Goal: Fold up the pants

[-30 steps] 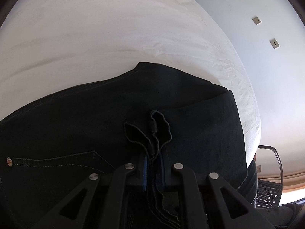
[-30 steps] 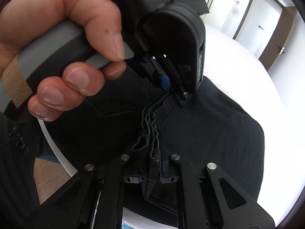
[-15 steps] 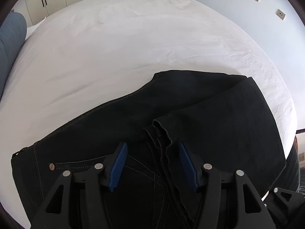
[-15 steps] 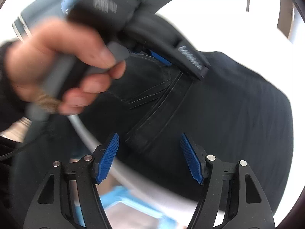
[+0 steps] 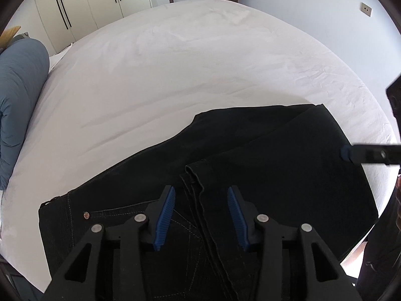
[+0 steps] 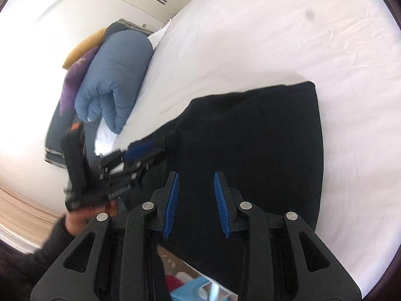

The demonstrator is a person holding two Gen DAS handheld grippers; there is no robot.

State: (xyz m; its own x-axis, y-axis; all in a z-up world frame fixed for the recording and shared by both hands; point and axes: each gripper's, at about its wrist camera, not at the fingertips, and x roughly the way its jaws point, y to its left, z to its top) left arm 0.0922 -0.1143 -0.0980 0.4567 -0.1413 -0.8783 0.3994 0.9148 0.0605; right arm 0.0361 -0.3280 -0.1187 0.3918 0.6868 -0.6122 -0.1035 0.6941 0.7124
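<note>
Black pants (image 5: 263, 155) lie folded on the white bed (image 5: 175, 70), the leg hems (image 5: 195, 175) laid over the waist part near the front edge. My left gripper (image 5: 200, 200) hovers above the hems with its jaws closing and nothing pressed between the blue pads (image 5: 164, 215). In the right wrist view the pants (image 6: 250, 135) show as a dark folded slab. My right gripper (image 6: 196, 190) hangs over their near edge, jaws closing, gripping nothing. The left gripper (image 6: 120, 165) and the hand (image 6: 82, 215) holding it appear blurred at the left.
A rolled blue duvet (image 6: 115, 75) with purple and yellow cloth (image 6: 75, 75) lies at the bed's head. White wardrobe doors (image 5: 87, 7) stand behind the bed. Wall sockets (image 5: 366, 8) sit on the right wall. Floor and a blue item (image 6: 198, 288) show below the bed's edge.
Both grippers let go of the leg hems, opened and drew back from the pants. The right one swung aside and rolled, so it now looks along the bed toward the duvet.
</note>
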